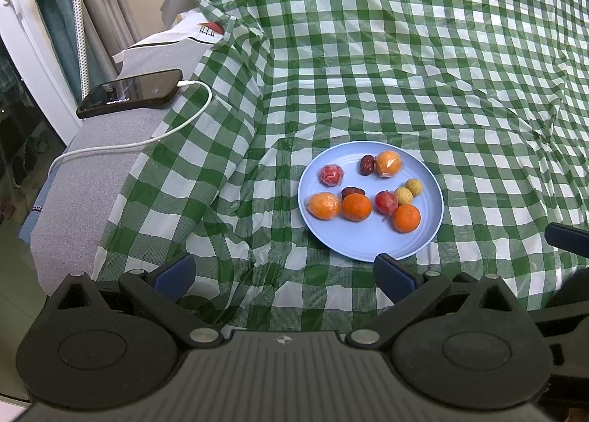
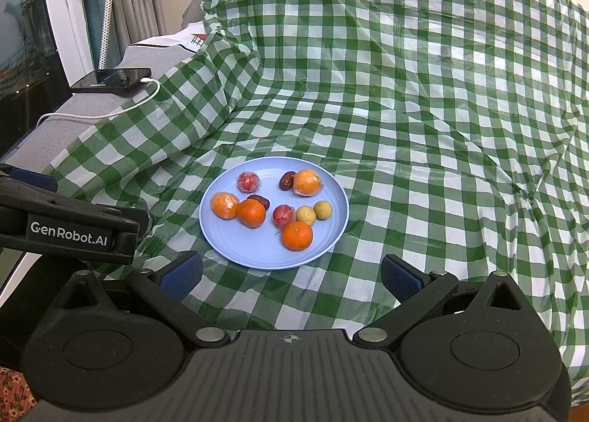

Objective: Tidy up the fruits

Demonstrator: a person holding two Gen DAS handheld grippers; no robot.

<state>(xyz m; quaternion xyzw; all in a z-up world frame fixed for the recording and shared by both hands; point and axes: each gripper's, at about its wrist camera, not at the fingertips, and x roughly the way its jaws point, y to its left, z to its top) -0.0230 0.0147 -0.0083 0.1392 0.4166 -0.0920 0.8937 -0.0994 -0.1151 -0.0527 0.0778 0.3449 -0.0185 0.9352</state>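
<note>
Left tool (image 1: 285, 276): jaws spread wide, nothing between them, touching nothing; hovers at the bottom of its frame just short of the plate's near rim. Right tool (image 2: 291, 274): same, wide open and empty, also just short of the rim. The left tool's body shows at the left edge of the right wrist view.

Surface: green-and-white checked plastic cloth (image 1: 405, 72), wrinkled, draped over a soft raised shape behind; can't tell what is underneath. Grey padded ledge upper left carries a black phone (image 1: 129, 92) with a white cable (image 1: 176, 127) plugged in. Curtains and a white door frame at far upper left.

Fruit all sits on one light blue plate (image 1: 368, 249), centre of both frames. Count:
- 2 bare oranges (image 1: 356, 207), lower middle and lower right of the plate
- 2 oranges in clear wrap (image 1: 324, 205), one left, one at top
- 2 red wrapped fruits (image 1: 331, 175), upper left and centre
- 2 dark red dates (image 1: 366, 165), each beside an orange
- 2 small yellow round fruits (image 1: 403, 196), touching, right side
</note>
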